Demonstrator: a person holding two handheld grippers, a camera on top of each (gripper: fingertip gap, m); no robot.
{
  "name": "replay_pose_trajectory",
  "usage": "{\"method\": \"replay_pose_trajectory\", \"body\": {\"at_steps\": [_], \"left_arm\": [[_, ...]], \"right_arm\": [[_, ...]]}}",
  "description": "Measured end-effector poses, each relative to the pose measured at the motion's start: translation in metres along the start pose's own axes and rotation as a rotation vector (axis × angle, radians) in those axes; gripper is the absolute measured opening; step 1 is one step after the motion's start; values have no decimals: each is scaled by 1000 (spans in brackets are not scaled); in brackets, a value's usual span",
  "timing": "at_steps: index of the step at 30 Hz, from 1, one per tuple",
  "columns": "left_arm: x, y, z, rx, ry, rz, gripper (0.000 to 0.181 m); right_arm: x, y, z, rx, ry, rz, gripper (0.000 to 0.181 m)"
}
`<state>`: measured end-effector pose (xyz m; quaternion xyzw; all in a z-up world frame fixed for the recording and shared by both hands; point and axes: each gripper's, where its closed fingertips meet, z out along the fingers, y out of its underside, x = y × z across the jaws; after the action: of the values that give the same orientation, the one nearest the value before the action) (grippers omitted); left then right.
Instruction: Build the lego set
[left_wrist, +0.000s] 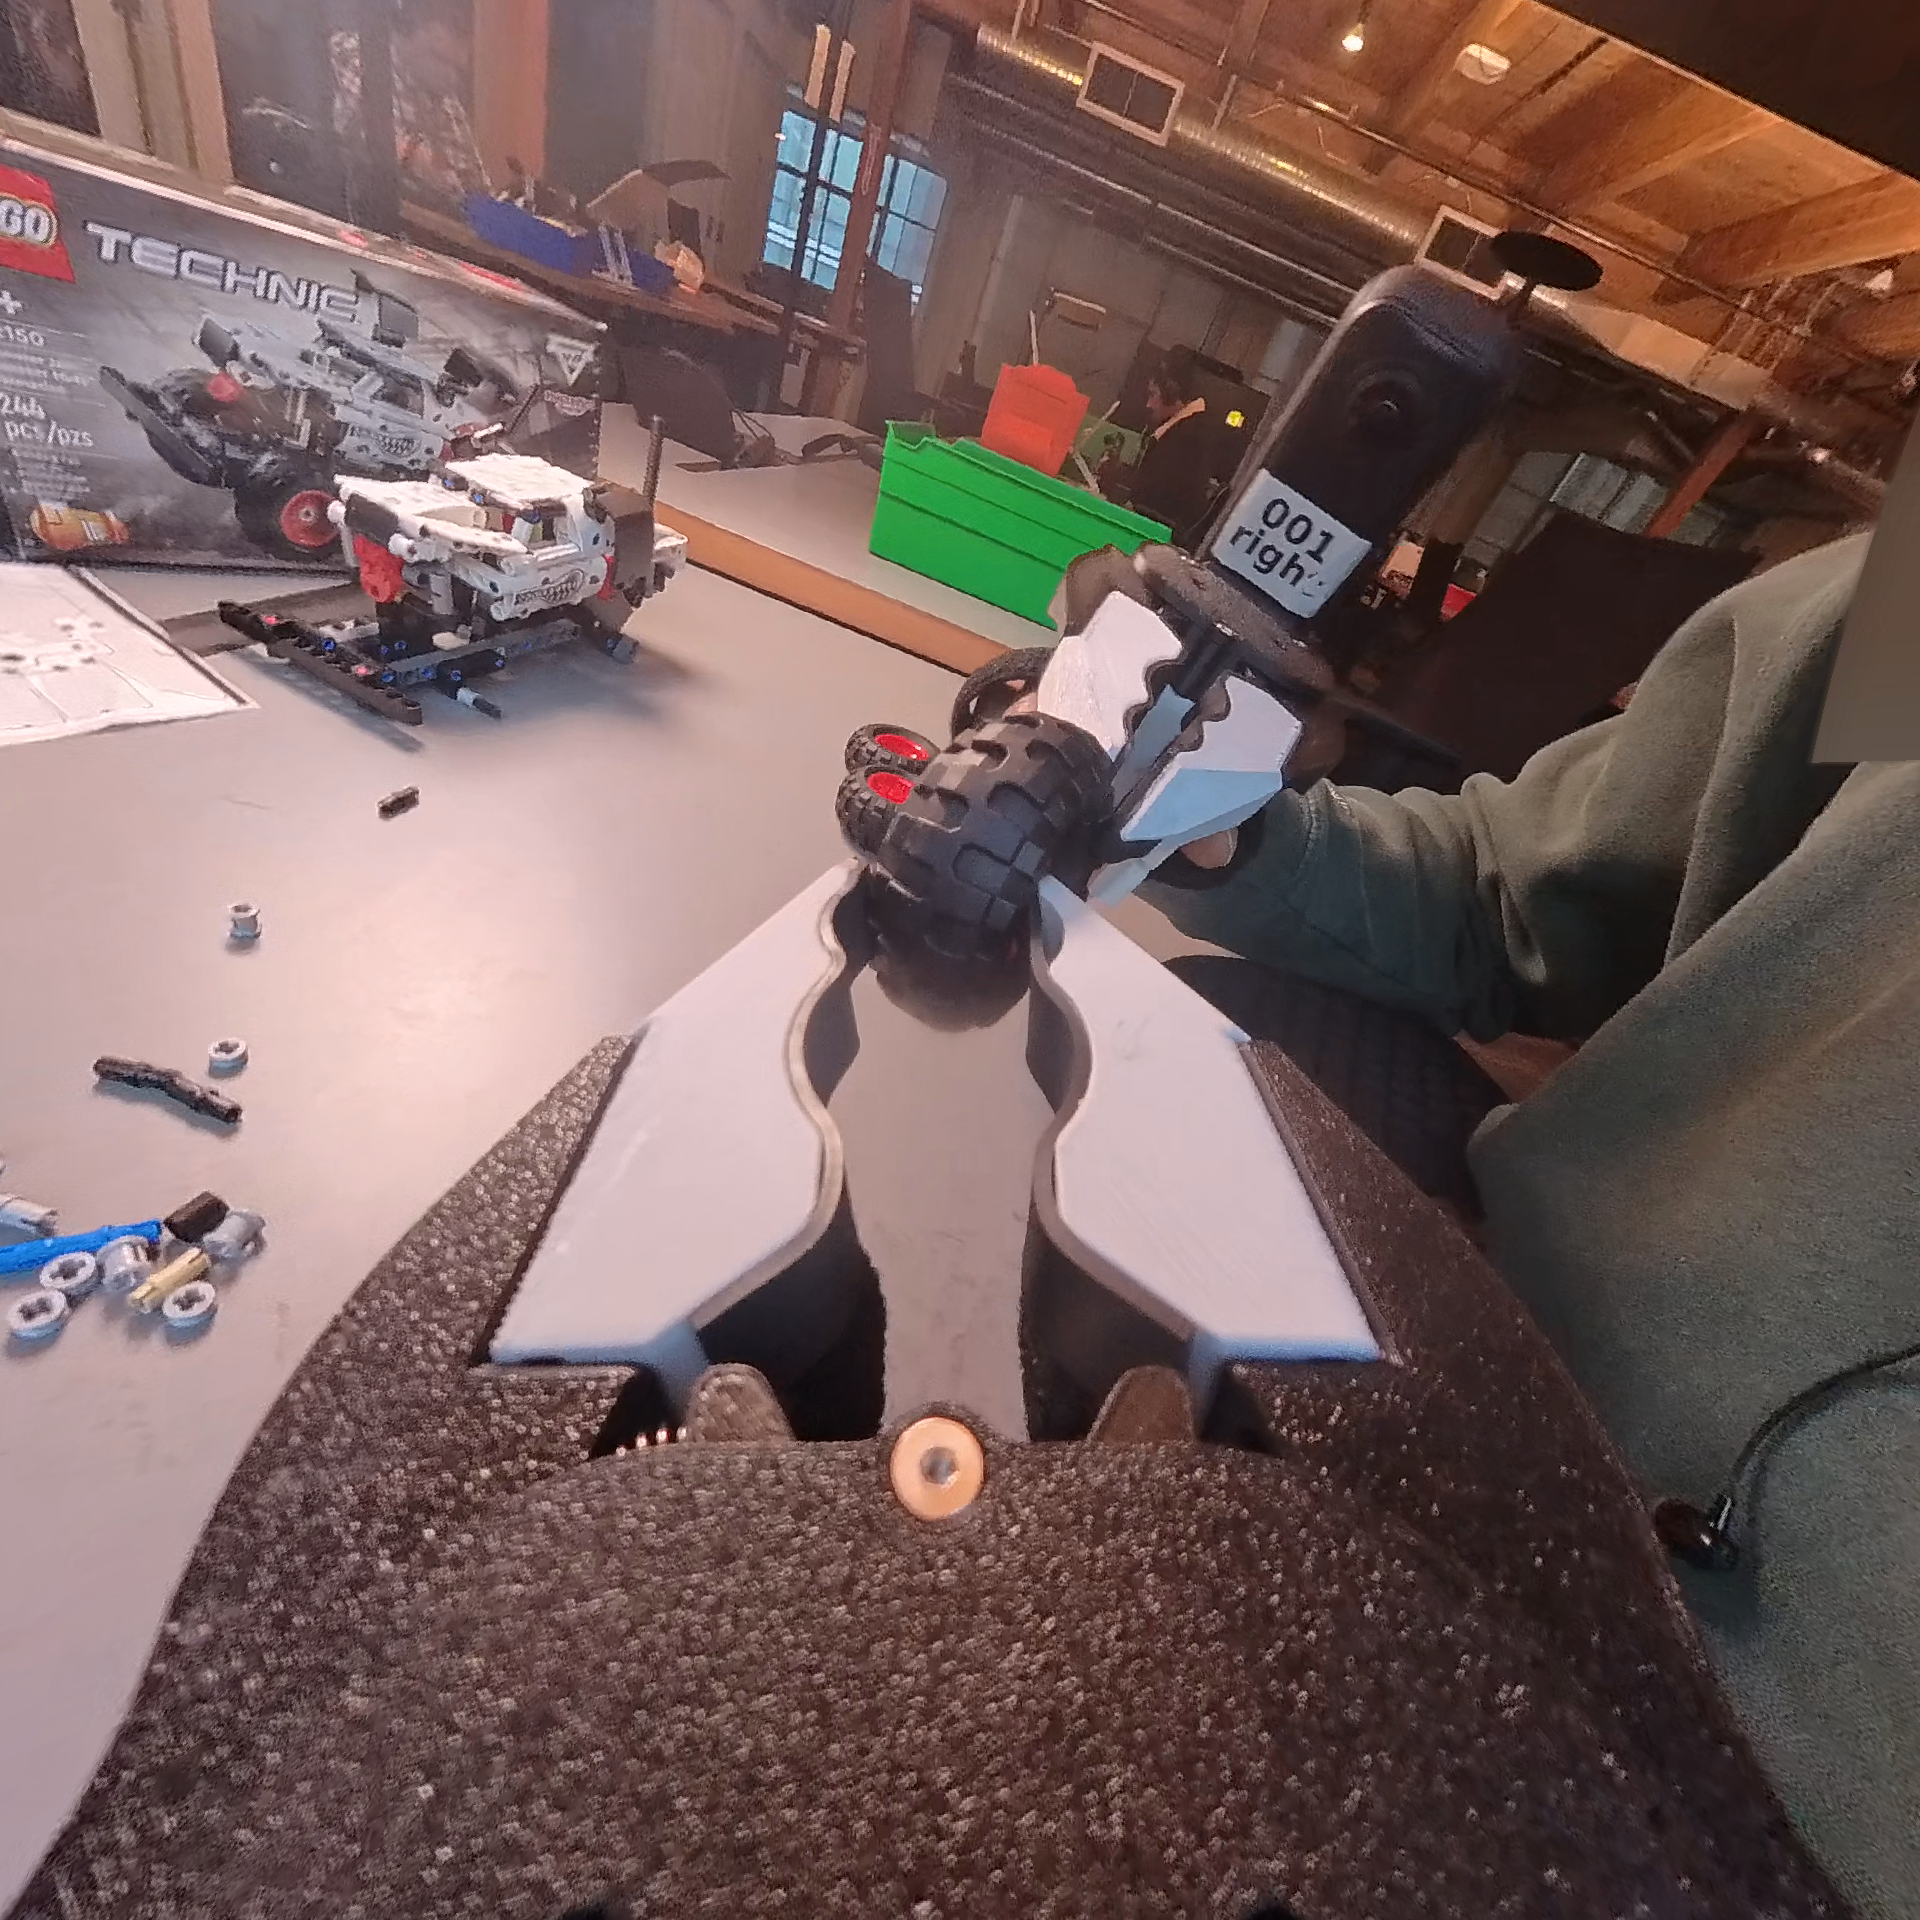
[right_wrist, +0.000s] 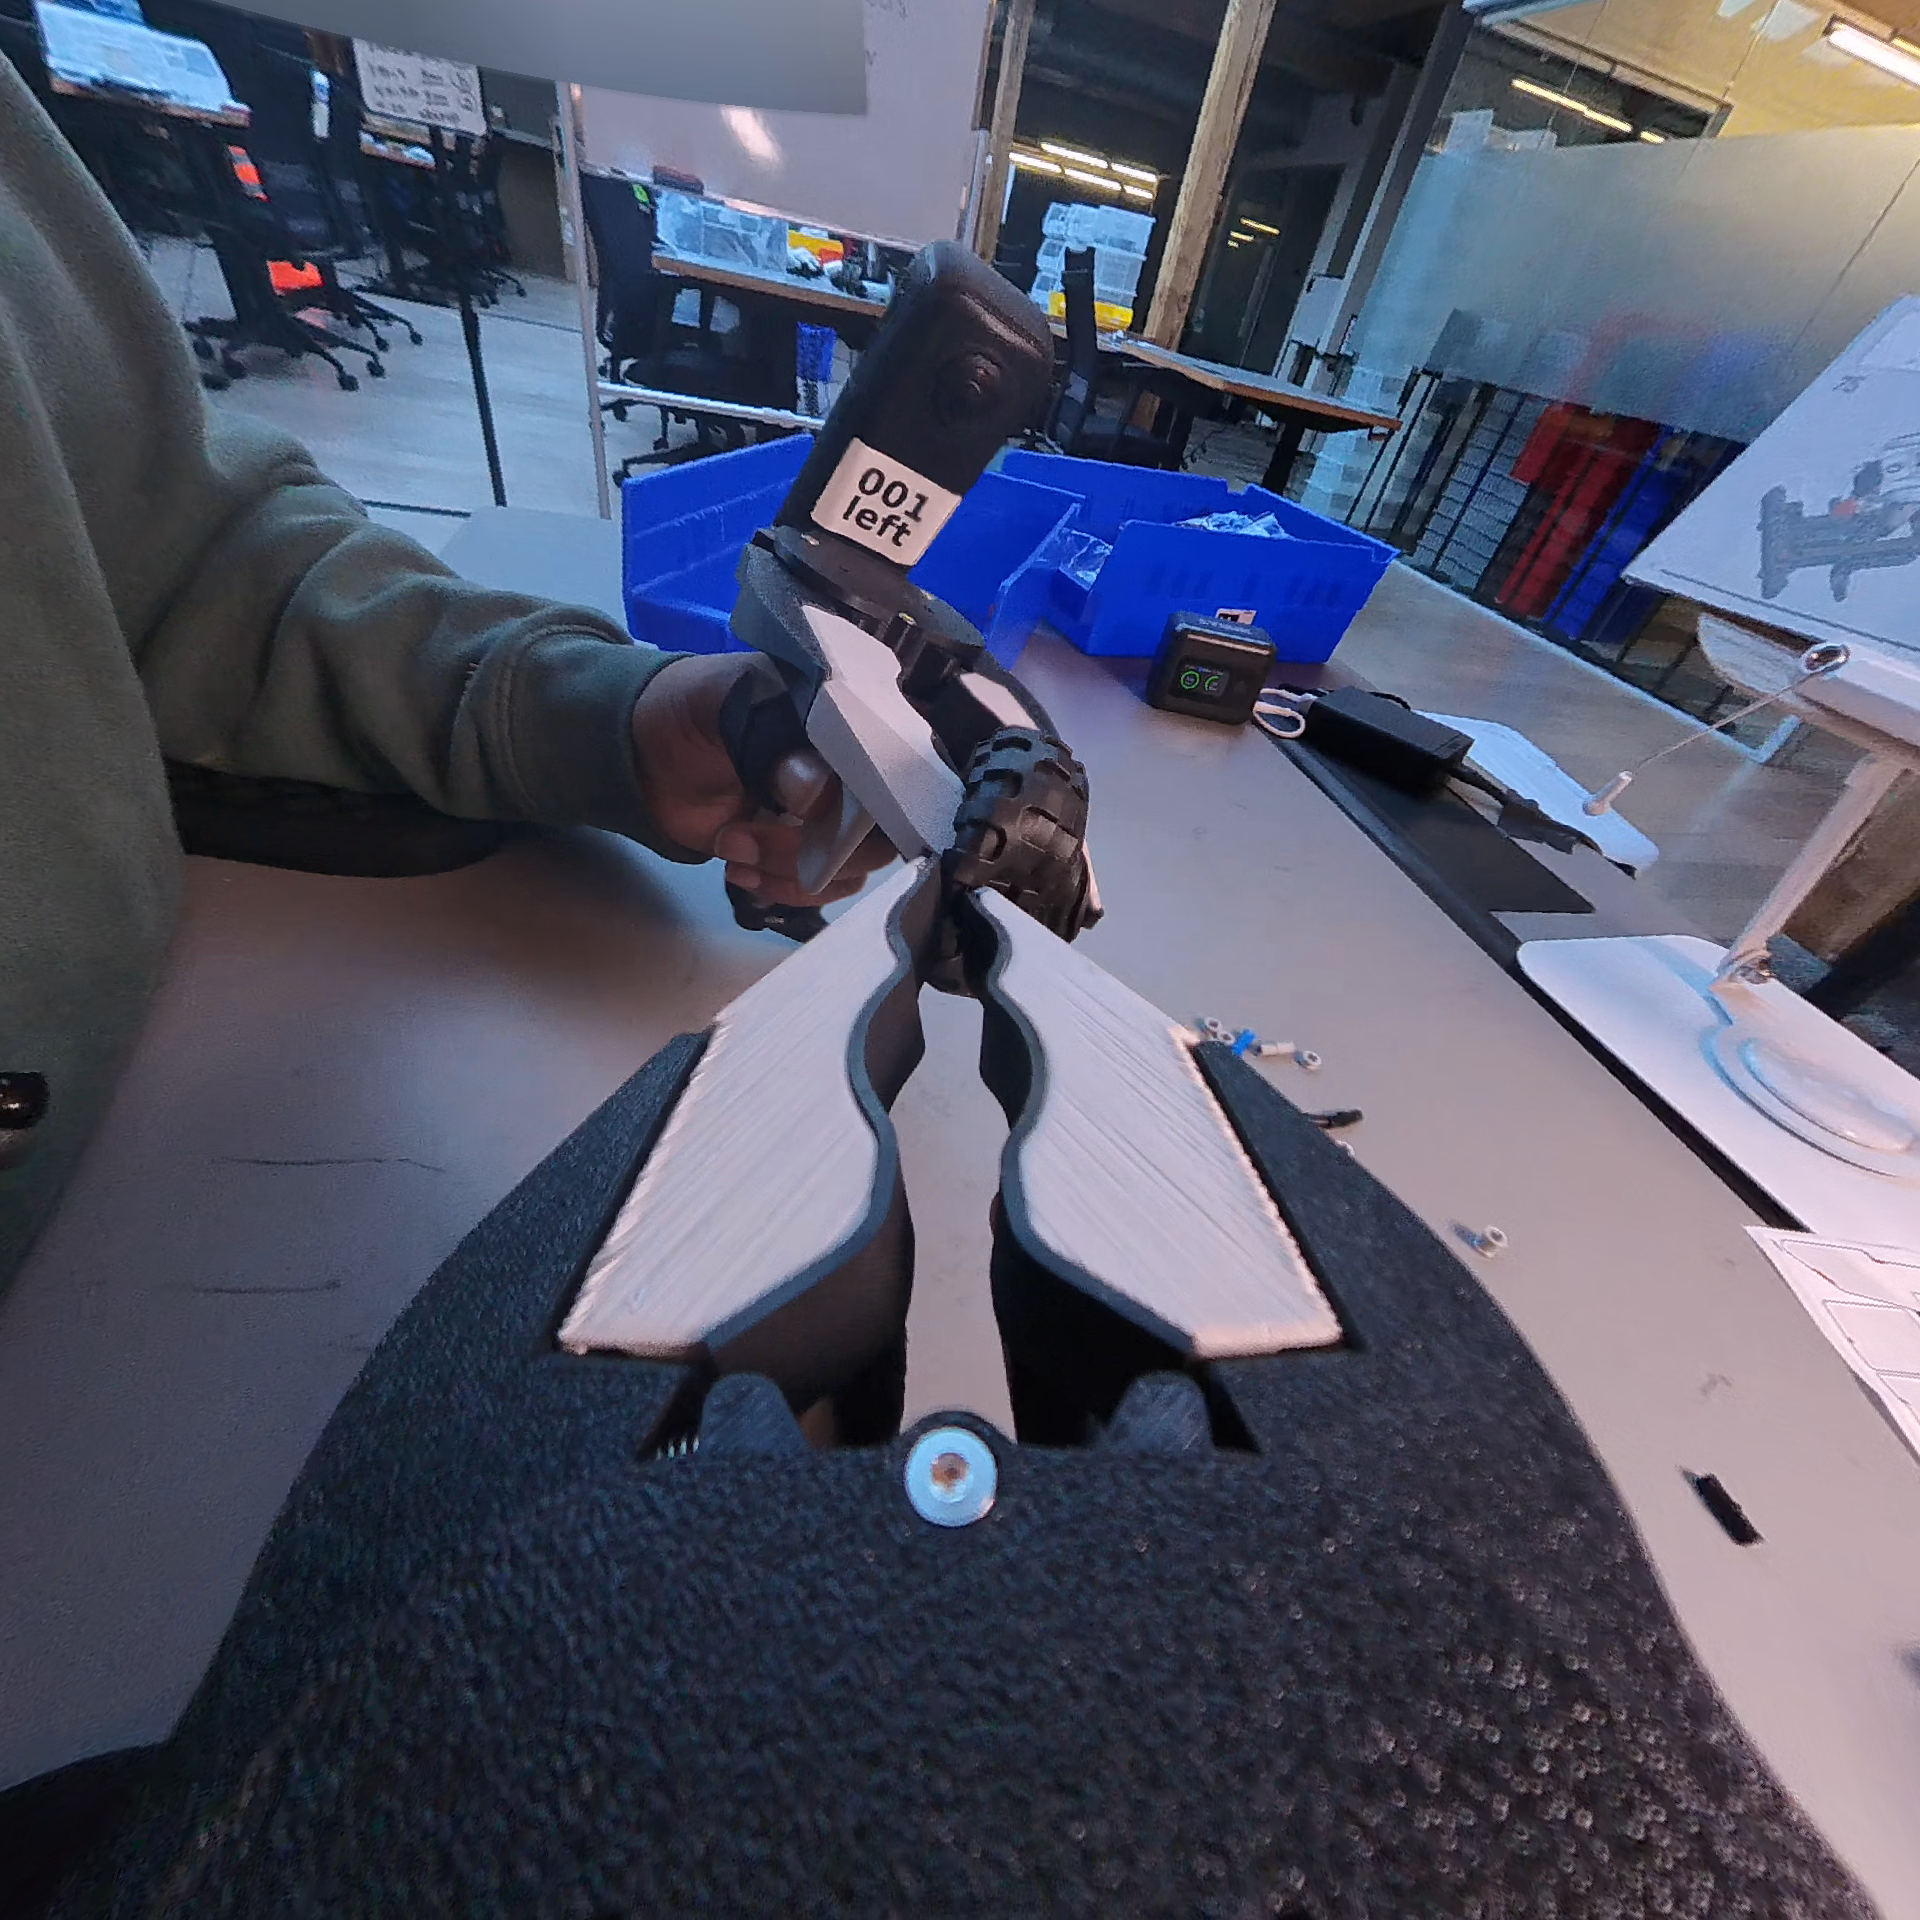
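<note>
A green bin (left_wrist: 992, 520) w/ an orange bin (left_wrist: 1034, 410) behind it is seen on a far table. Blue bins (right_wrist: 1195, 566), a small black device (right_wrist: 1210, 681) & a black power adapter (right_wrist: 1387, 738) are set on the grey tabletop (right_wrist: 1299, 935).

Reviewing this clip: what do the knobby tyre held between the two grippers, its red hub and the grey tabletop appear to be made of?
The tyre looks like matte black rubber, judging by its chunky tread blocks and dull surface. The red hub looks like glossy hard plastic; it catches highlights. The table shows a smooth grey, faintly scuffed top, probably laminate, though the material is not certain.
</note>
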<state>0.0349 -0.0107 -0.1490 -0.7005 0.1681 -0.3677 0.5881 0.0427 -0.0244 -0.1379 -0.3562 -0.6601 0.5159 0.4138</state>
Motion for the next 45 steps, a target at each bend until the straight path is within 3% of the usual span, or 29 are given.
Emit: {"method": "replay_pose_trajectory", "body": {"at_steps": [6, 11, 14, 18, 23, 32, 45], "left_arm": [[10, -11, -8, 4, -3, 201, 25], [12, 2, 1, -55, 6, 173, 26], [13, 4, 0, -67, 24, 172, 27], [18, 15, -3, -107, 137, 78, 28], [20, -2, -12, 0, 244, -113, 28], [31, -22, -15, 135, 454, -447, 23], [71, -43, -16, 264, 825, -623, 22]], "right_arm": [[1, -13, -7, 63, 20, -24, 8], [6, -4, -2, 43, 12, 61, 41], [-1, 3, 1, 23, -38, 93, 28], [-7, -1, 1, 85, -137, 241, 26], [1, -6, -7, 190, -261, 517, 25], [-1, -27, -11, 368, -409, 762, 19], [-25, -67, -32, 634, -725, 917, 8]]}}
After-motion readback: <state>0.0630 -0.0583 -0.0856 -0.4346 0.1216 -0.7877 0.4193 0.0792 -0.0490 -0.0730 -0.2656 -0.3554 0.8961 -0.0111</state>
